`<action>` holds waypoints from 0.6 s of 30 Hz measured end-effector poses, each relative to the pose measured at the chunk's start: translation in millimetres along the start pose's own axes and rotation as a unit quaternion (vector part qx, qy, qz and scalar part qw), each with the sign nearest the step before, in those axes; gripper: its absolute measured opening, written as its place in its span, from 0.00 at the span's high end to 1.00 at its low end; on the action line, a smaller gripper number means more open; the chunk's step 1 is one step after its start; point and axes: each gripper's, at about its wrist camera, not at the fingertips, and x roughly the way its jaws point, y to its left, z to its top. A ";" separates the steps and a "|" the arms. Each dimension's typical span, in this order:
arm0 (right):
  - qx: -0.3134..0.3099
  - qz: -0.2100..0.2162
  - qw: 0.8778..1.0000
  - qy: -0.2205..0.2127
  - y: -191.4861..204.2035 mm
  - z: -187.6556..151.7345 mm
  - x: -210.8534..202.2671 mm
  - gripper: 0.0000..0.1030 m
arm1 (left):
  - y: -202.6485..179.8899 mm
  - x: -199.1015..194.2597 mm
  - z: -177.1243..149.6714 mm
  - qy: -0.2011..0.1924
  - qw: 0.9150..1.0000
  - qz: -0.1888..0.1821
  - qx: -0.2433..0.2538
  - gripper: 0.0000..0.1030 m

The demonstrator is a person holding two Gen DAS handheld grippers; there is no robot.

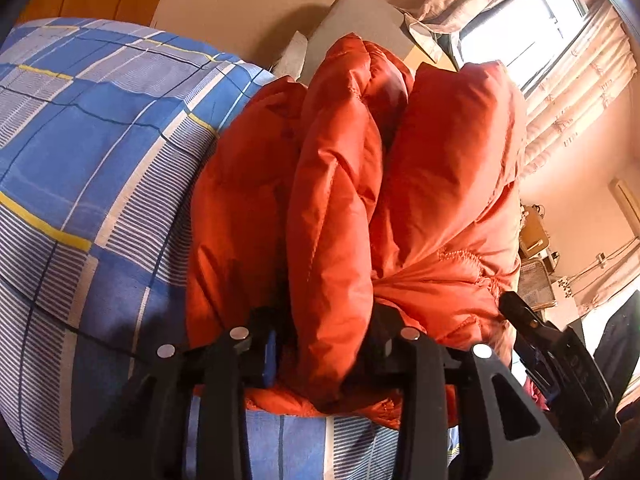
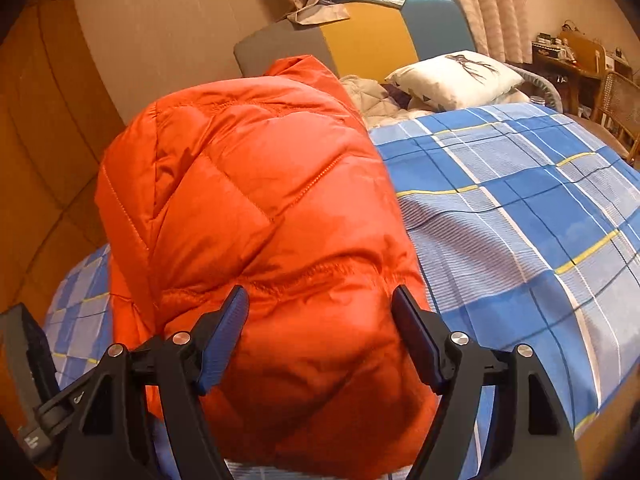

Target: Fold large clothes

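An orange puffer jacket [image 1: 344, 200] lies bunched in thick folds on a bed with a blue plaid sheet [image 1: 88, 152]. My left gripper [image 1: 324, 340] has its jaws on either side of one thick fold of the jacket and grips it. In the right wrist view the jacket [image 2: 256, 200] is a rounded quilted bundle near the bed's left edge. My right gripper [image 2: 320, 316] is open, its blue-padded fingers [image 2: 228, 320] straddling the near end of the bundle. The other gripper shows at the right edge of the left wrist view [image 1: 560, 360].
The plaid sheet [image 2: 520, 208] spreads to the right. A white pillow [image 2: 456, 76] and a quilted blanket lie at the head. A grey, yellow and blue headboard [image 2: 368, 32], curtains, a window and a wooden desk with a chair [image 2: 580, 68] stand behind.
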 end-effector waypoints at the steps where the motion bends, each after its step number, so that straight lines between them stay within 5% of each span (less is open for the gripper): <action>1: -0.002 -0.001 1.000 0.000 0.4 -0.9 -2.2 0.28 | 0.3 -0.7 -0.2 -0.001 1.000 0.003 0.004 0.65; 11: 0.003 -0.029 1.000 0.002 8.1 -20.3 -14.1 0.27 | 4.2 -0.4 -0.2 -0.004 1.000 0.008 -0.021 0.65; 18: -0.021 -0.059 0.998 -0.002 21.8 -34.4 -6.3 0.17 | 4.1 -0.4 1.5 -0.004 1.000 0.013 -0.006 0.65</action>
